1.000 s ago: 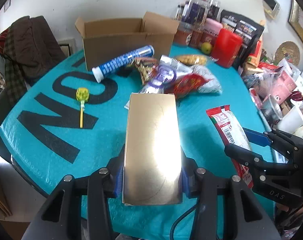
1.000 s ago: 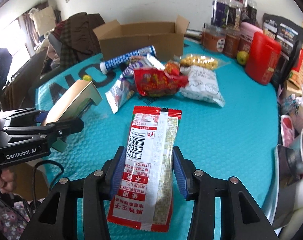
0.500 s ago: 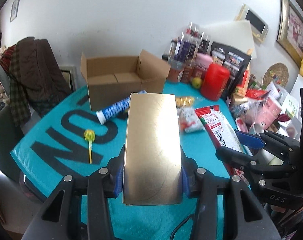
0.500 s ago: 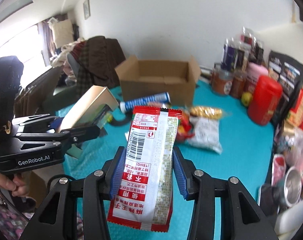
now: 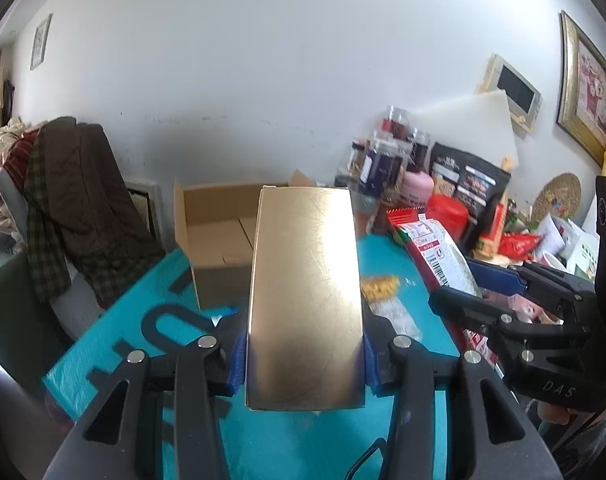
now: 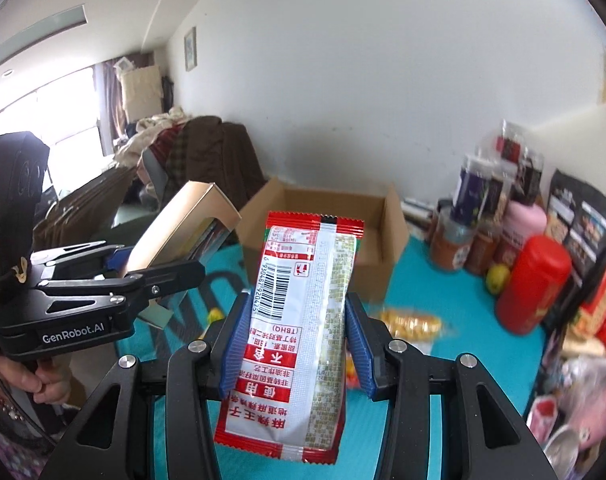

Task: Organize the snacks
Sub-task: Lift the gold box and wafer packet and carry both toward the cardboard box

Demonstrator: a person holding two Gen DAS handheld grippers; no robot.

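Right wrist: right gripper (image 6: 299, 344) clamps snack packet (image 6: 299, 320), left gripper (image 5: 305, 356) clamps gold box (image 5: 307, 300), cardboard box (image 6: 335, 216) empty

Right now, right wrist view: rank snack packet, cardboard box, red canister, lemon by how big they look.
1. Snack packet, largest, though it is closest to the camera, so that is partly nearness.
2. Cardboard box, partly hidden behind the packet.
3. Red canister.
4. Lemon, smallest.
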